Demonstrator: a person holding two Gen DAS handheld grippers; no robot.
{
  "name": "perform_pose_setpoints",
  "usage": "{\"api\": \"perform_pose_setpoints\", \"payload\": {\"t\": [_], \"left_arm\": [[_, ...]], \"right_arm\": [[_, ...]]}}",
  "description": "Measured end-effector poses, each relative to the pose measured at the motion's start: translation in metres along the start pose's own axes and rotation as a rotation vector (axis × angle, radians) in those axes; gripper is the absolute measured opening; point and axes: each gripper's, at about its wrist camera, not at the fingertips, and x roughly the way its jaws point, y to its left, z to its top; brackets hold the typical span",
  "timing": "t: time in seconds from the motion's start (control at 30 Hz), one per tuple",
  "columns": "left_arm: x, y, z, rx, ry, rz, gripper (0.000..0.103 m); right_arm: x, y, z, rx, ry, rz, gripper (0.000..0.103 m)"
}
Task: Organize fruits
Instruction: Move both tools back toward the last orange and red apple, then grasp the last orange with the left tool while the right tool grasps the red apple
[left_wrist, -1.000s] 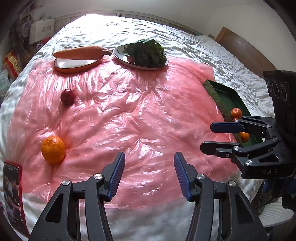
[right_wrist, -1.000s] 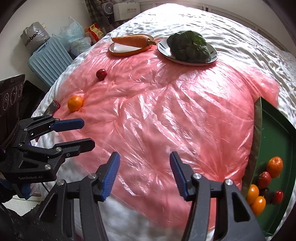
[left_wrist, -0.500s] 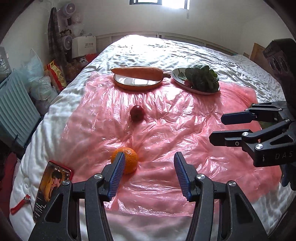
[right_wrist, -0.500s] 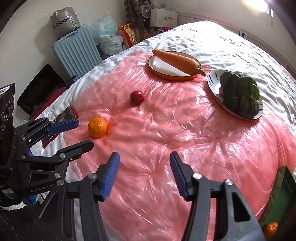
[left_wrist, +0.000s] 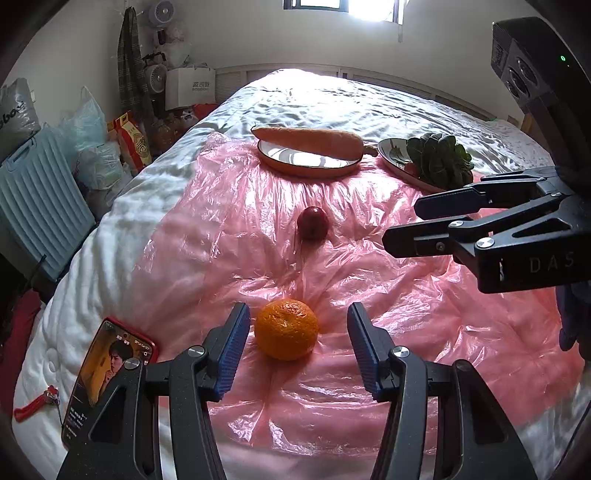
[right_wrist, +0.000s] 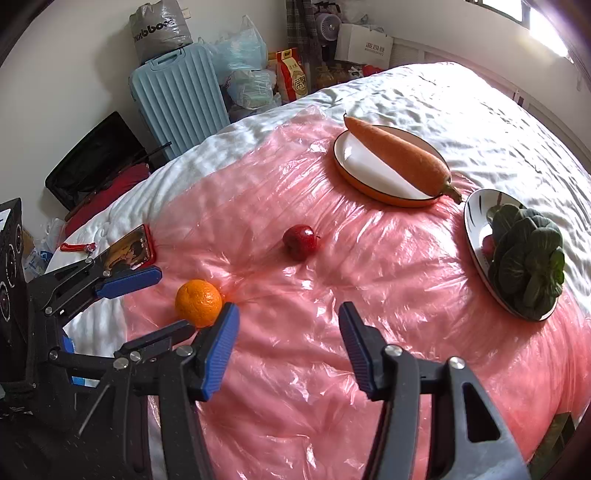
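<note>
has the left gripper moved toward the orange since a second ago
Yes. The left gripper has swung left across the pink sheet; the orange now lies between its open fingers, untouched.

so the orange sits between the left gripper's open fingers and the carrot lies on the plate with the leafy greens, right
Not quite. The carrot lies on its own orange-rimmed plate; the leafy greens sit on a separate plate, as the right wrist view shows. The orange does sit between the left gripper's open fingers.
</note>
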Motion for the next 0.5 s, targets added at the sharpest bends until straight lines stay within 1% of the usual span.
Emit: {"api": "perform_pose_setpoints", "payload": {"t": [0.27, 0.43, 0.5], "left_arm": [[0.017, 0.006, -0.003, -0.038, 0.041, 0.004, 0.048], [0.027, 0.008, -0.005, -0.049, 0.065, 0.000, 0.048], [0.030, 0.008, -0.007, -0.046, 0.070, -0.002, 0.048]], "right_arm": [[0.022, 0.004, 0.017, -0.061, 0.012, 0.007, 0.078], [0.031, 0.001, 0.024, -0.072, 0.016, 0.000, 0.076], [0.035, 0.000, 0.026, -0.079, 0.018, -0.004, 0.074]]}}
